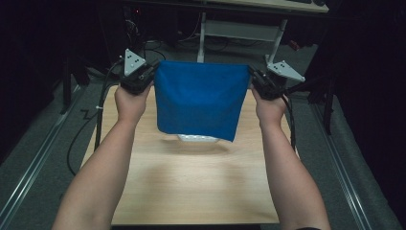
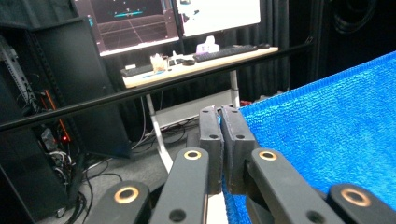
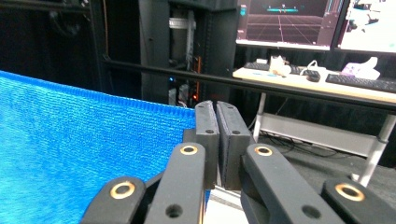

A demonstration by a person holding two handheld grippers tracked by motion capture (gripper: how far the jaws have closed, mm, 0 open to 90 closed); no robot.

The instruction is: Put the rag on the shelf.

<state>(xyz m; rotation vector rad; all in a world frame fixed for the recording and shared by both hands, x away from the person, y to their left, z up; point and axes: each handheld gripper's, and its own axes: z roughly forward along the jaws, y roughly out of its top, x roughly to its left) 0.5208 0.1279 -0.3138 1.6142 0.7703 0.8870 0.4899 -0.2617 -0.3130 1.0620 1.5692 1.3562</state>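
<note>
Holding a blue cloth [image 1: 198, 98] taut by its two upper corners above the wooden table [image 1: 191, 187].

We are keeping the left gripper [image 2: 223, 122] and the right gripper [image 3: 215, 116] clamped on one corner each, jaws pressed together on the fabric, so the cloth is hanging flat in the air over a pale object [image 1: 198, 138] on the table, too hidden to identify. To do this step well, we are judging that both hands should be travelling level and evenly spaced, so neither corner slips nor the sheet sags.

cloth [image 1: 198, 98] between tools, above table [image 1: 191, 187]
</note>
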